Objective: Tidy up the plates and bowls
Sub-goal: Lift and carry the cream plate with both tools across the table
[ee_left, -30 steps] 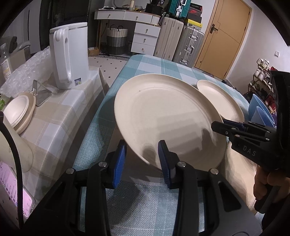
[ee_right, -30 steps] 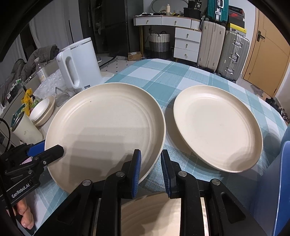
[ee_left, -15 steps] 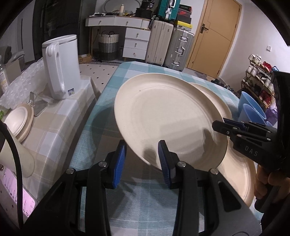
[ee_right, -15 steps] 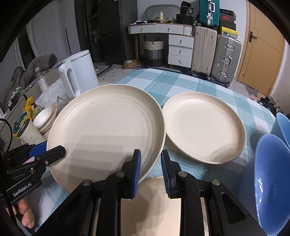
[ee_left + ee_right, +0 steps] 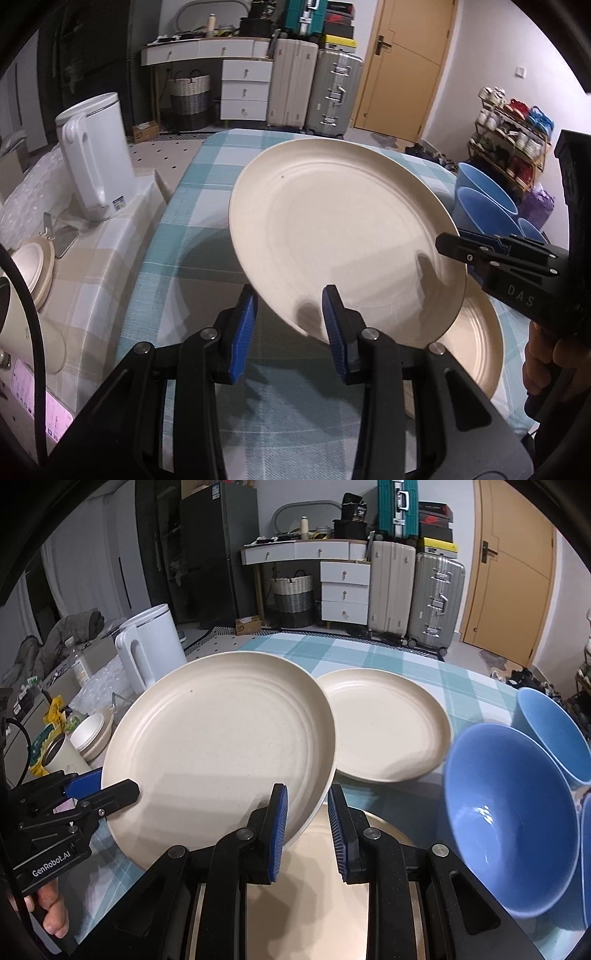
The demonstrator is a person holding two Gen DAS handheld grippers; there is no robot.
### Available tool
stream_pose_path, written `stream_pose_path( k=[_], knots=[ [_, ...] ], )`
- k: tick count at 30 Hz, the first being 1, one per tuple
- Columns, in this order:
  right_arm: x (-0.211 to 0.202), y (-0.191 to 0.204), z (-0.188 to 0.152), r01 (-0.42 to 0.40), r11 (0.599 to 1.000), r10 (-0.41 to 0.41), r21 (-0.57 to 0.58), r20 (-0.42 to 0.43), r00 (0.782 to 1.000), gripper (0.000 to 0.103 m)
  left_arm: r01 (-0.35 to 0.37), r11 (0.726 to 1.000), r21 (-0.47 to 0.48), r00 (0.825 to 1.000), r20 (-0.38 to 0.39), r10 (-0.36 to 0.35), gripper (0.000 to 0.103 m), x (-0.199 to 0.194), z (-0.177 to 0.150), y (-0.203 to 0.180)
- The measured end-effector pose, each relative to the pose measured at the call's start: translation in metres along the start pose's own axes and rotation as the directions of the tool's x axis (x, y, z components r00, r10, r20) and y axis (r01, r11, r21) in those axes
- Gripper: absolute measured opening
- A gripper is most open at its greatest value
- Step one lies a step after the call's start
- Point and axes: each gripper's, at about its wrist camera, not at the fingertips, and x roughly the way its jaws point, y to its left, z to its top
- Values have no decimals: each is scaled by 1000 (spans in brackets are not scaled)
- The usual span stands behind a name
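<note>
A large cream plate [image 5: 343,236] [image 5: 221,753] hangs tilted above the teal checked table [image 5: 192,221], held at two spots on its rim. My left gripper [image 5: 288,306] [image 5: 99,794] is shut on the plate's near-left rim. My right gripper [image 5: 306,801] [image 5: 454,243] is shut on its right rim. A second cream plate [image 5: 384,723] lies flat on the table beyond. A third cream plate [image 5: 306,878] [image 5: 476,343] lies under the right gripper. Blue bowls [image 5: 509,823] [image 5: 484,214] stand to the right.
A white kettle [image 5: 96,158] [image 5: 151,650] stands on a beige checked side table [image 5: 99,258] to the left, with a small cream dish [image 5: 33,266] and a cup [image 5: 64,757]. Suitcases [image 5: 314,88] and drawers [image 5: 243,88] stand across the room.
Both grippers have carried the large plate up and to the right, so it now overlaps the other plates. The blue bowls have come into the right wrist view.
</note>
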Motion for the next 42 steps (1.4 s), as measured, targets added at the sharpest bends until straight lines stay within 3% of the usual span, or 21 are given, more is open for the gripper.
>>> stream_pose_path(
  k=[13,42],
  knots=[
    [-38,-26,-26,50,997,-51,65,3,999,23,73,993,97,997,-42,-69,33,-10,-6,-39],
    [-72,-39,-87,92,987,-87,129,-44,995,25,131,947,294,986,-140,-93,33,3,-27,-71]
  ],
)
